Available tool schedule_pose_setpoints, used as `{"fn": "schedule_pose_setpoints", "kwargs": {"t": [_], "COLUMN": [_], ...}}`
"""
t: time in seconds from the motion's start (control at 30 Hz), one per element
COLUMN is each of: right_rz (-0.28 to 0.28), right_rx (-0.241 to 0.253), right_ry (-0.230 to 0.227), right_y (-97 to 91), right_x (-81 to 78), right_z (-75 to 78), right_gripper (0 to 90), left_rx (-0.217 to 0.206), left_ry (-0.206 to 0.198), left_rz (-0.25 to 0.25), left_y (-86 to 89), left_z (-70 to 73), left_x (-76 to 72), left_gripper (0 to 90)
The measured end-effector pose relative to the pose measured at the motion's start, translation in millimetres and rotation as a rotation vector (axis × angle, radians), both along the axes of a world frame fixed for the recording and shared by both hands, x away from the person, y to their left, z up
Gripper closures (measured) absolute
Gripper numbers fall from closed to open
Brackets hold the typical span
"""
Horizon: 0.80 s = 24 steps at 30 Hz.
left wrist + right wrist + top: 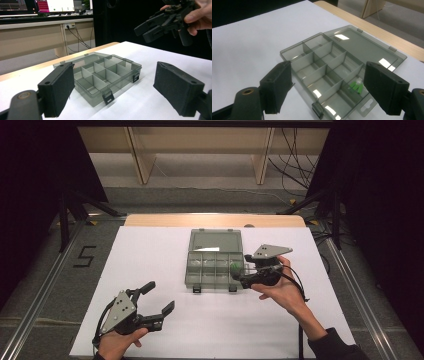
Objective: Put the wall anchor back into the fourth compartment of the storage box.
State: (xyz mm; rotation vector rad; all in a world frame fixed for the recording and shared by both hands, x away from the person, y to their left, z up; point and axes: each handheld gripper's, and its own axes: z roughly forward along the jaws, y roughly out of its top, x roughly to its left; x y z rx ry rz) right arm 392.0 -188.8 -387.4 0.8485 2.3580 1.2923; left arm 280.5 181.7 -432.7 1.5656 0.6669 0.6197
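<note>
Organiser box (215, 265): smoky translucent plastic, divided into compartments, lid laid open flat toward 12 o'clock; set at the centre of the white surface (150, 250).
Latches (108, 97): two black clips on the box's near edge.
Green pieces (356, 87): seen in one compartment.
Writing: a "5" (85, 256) is marked on the floor at 9 o'clock.
Left gripper (152, 306): at 7 o'clock, jaws spread apart, empty.
Right gripper (239, 270): at the box's 3 o'clock side, jaws parted, nothing held.

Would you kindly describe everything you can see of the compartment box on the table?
The compartment box looks like smoky translucent grey plastic. It lies flat on the white table cover, its hinged lid folded fully open and flat behind it. Thin dividers split the tray into small compartments; two dark latches hang at its front edge. Small green pieces lie in a compartment at one end. Neither gripper touches it.
</note>
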Motion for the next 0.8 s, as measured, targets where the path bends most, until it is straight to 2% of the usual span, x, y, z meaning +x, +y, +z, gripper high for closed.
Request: {"fn": "schedule_pose_setpoints", "kwargs": {"t": [0.27, 0.4, 0.43, 0.47, 0.63, 0.8], "right_rz": [0.012, 0.024, 0.02, 0.021, 0.029, 0.026], "right_rx": [0.037, 0.076, 0.07, 0.079, 0.112, 0.125], "right_ry": [-0.003, -0.008, -0.01, -0.021, -0.022, -0.025], "right_y": [-5.5, -4.4, -4.8, -4.4, -3.1, -4.8], "right_x": [-15.7, -22.5, -24.5, -25.8, -31.6, -36.0], "right_z": [-9.4, -13.1, -12.8, -13.7, -16.1, -18.4], "right_gripper": [22.7, 22.4, 22.4, 22.4, 22.2, 21.9], "left_rx": [0.006, 0.006, 0.005, 0.006, 0.005, 0.006], "left_ry": [-0.003, -0.002, -0.001, -0.001, 0.001, 0.001], "left_rz": [0.0, 0.0, 0.0, -0.001, 0.0, 0.0], "left_y": [0.1, 0.0, -0.1, 0.0, -0.1, -0.1], "left_z": [0.1, 0.0, 0.0, 0.0, -0.1, -0.1], "left_x": [0.2, 0.1, -0.1, 0.0, -0.1, -0.2], "left_gripper": [16.1, 16.2, 16.1, 16.2, 16.1, 16.2]}}
